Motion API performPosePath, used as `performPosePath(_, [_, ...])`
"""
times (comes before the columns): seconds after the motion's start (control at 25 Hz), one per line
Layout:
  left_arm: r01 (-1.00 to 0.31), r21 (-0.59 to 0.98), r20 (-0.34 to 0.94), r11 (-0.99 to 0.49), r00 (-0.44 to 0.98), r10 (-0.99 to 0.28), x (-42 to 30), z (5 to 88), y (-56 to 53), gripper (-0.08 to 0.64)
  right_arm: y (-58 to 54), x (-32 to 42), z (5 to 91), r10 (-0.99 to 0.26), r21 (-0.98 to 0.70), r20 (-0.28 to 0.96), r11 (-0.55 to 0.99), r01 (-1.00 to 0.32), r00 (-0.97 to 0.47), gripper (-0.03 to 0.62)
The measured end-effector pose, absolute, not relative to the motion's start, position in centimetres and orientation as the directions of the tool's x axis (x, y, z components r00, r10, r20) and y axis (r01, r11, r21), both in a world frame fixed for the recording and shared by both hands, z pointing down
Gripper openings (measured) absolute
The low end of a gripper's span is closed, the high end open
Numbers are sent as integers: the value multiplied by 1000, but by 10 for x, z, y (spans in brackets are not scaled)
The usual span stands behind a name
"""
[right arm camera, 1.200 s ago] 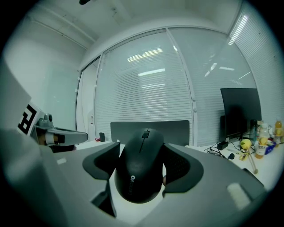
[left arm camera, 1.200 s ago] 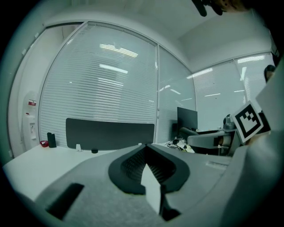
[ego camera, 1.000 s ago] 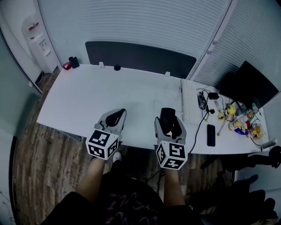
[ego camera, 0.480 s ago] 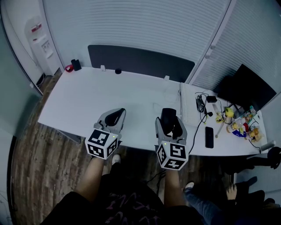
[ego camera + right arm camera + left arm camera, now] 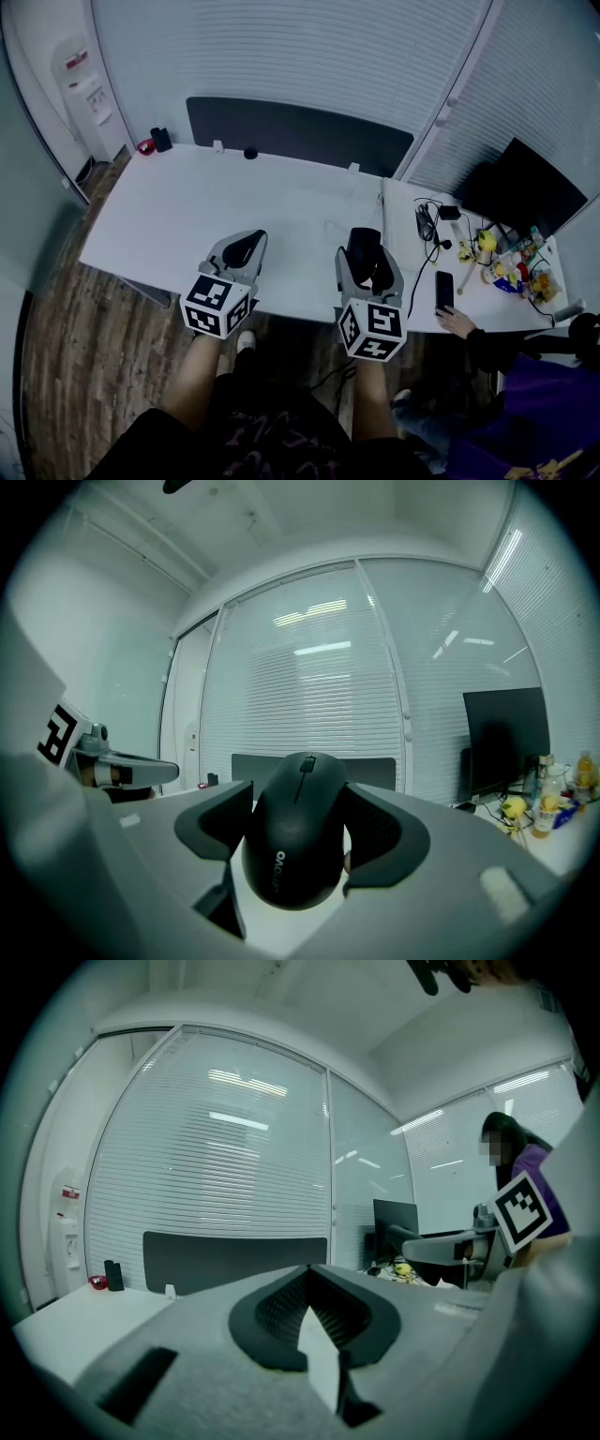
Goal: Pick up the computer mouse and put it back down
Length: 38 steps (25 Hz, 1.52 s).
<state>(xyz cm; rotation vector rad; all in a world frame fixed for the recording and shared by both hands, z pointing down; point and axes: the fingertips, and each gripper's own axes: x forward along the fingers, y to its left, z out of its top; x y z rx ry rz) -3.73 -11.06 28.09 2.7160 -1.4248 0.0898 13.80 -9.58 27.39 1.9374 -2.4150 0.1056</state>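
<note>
R tongs [image 5: 300, 829] are pinching the computer mouse [image 5: 298, 841]. The two dark pads press its sides, and its wheel end points away from me. In the head view the R tongs [image 5: 365, 249] sit over the near edge of the white worktop [image 5: 187, 216], with the black mouse [image 5: 364, 255] between them. I cannot tell if the mouse touches the worktop or hangs just above it.

L tongs [image 5: 307, 1274] are pressed together at the tips, with nothing between them. In the head view the L tongs [image 5: 245, 244] are beside the R ones, a bit apart, also over the near edge of the worktop.

Further out, approx. at the back edge of the worktop, a dark panel [image 5: 300, 127] stands upright. On the right part there are cables [image 5: 427, 221], a black phone [image 5: 444, 289] and a group of small colourful items [image 5: 511, 264]. A dark monitor [image 5: 525, 187] stands behind them. Another person's hand [image 5: 457, 322] rests just beside the phone, and the sleeve [image 5: 534, 403] is purple. A water dispenser [image 5: 82, 89] stands in the far left corner of the room. The walls behind have closed blinds [image 5: 281, 47].
</note>
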Motion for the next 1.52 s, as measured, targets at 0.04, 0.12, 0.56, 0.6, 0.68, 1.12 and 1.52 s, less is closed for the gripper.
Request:
performPosePath(0.04, [-824,39,87,-566,567,-819,-38,282,-111,0,-96,138,273,-973,-24,75,215,-976,-217,319])
performPosePath(0.12, [-825,40,89,-564,565,-820,-39,283,-111,0,-98,139,271,-974,-22,71,215,-976,-216,319])
performPosePath(0.56, [-827,48,96,-561,563,-821,-44,283,-123,0,-112,138,262,-976,-21,68,207,-978,-208,319])
performPosePath(0.6, [-826,49,96,-561,563,-821,-45,282,-124,0,-112,138,262,-976,-21,69,206,-978,-207,319])
performPosePath(0.68, [-825,49,97,-563,565,-820,-46,281,-126,0,-114,137,262,-976,-20,71,205,-979,-206,319])
performPosePath(1.12, [-824,57,117,-564,567,-816,-42,290,-133,0,-120,142,274,-974,-30,99,199,-979,-201,319])
performPosePath(1.52, [-821,76,146,-565,570,-809,-41,306,-148,0,-135,141,294,-969,-43,142,196,-980,-200,319])
